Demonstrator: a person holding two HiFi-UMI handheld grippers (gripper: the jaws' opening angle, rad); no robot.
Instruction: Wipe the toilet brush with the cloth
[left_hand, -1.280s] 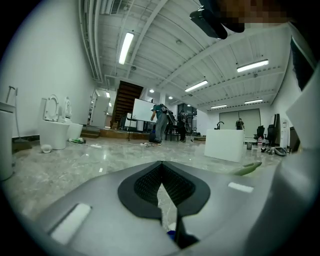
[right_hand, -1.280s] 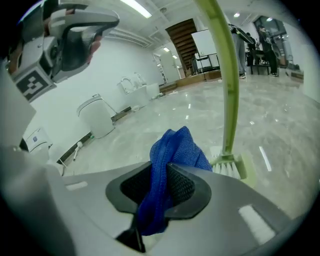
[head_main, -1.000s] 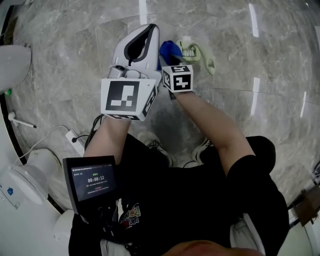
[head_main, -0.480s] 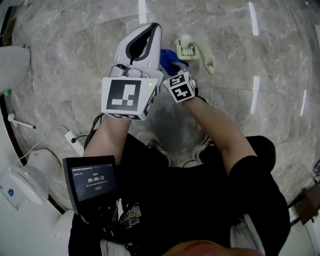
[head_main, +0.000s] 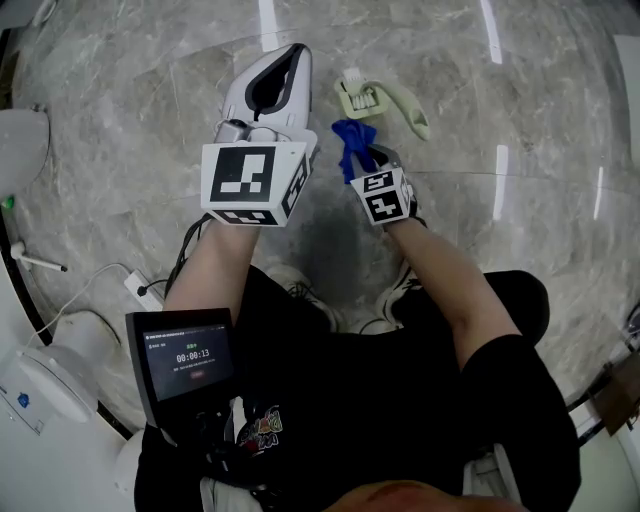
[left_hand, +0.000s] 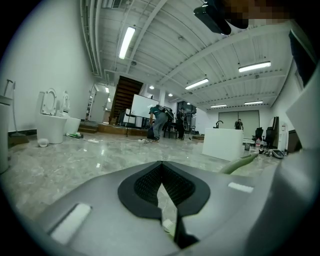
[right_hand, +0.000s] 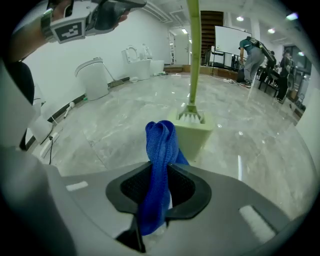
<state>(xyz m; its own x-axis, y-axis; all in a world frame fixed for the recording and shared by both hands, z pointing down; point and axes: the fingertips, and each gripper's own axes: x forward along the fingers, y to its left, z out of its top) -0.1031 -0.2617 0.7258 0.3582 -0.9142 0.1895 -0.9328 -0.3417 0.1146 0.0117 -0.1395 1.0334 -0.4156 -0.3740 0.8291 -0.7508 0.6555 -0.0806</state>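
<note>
Toilet brush (head_main: 372, 98) — pale green, white bristles

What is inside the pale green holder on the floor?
The toilet brush stands in the holder: its white bristles show at the rim and its green handle rises out. The holder's wall covers the lower part of the brush head.

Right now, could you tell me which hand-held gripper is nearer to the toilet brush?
Right. The right hand-held gripper, holding the blue cloth, sits just below the toilet brush in the head view, facing it. The left hand-held gripper is off to its left.
</note>
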